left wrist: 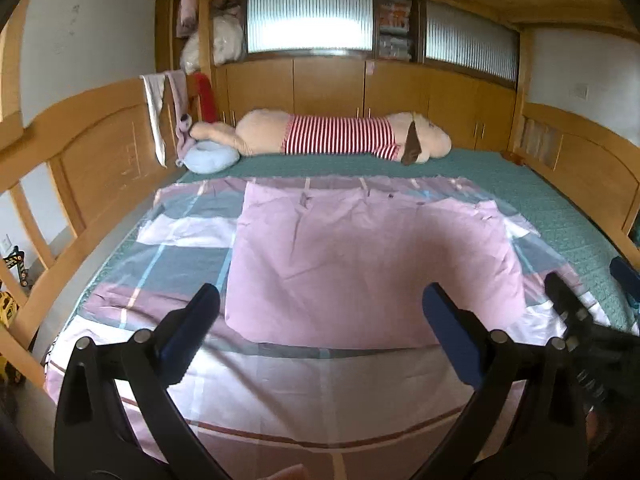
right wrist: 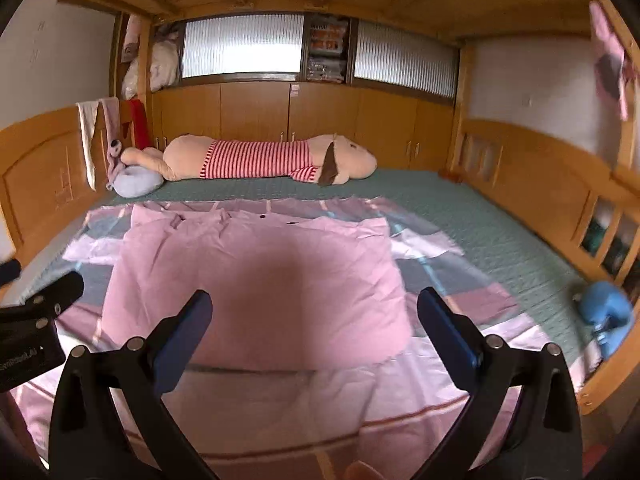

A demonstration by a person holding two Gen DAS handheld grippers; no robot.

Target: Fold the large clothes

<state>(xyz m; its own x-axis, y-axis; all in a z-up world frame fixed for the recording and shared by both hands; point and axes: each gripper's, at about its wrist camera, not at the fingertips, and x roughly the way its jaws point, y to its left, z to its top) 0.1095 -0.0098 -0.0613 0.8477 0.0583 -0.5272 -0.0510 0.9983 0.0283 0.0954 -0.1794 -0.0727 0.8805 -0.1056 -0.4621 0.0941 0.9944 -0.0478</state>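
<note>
Pink garment [left wrist: 372, 264] spread flat near the middle of the bed [left wrist: 560, 216], lying on a pink, grey and white checked sheet [left wrist: 188, 240] that covers the near half of the green mattress; waistband with belt loops toward the far edge, near hem toward the front edge, a few soft creases across the cloth; left gripper [left wrist: 320, 320] above the front part of the bed, both fingers spread wide, nothing between them, blue pads [left wrist: 188, 332] over the near hem of the garment without touching it; right gripper [right wrist: 314, 320] alongside, fingers likewise wide apart and empty, over the same near hem, its tip visible at the right edge of the left wrist view; long plush toy [left wrist: 344, 136] in a red and white striped top along the far edge of the bed; pale blue cushion [left wrist: 210, 158] at the far left corner; small blue toy [right wrist: 608, 316] by the right edge, against the wooden rail [right wrist: 540, 184]
</note>
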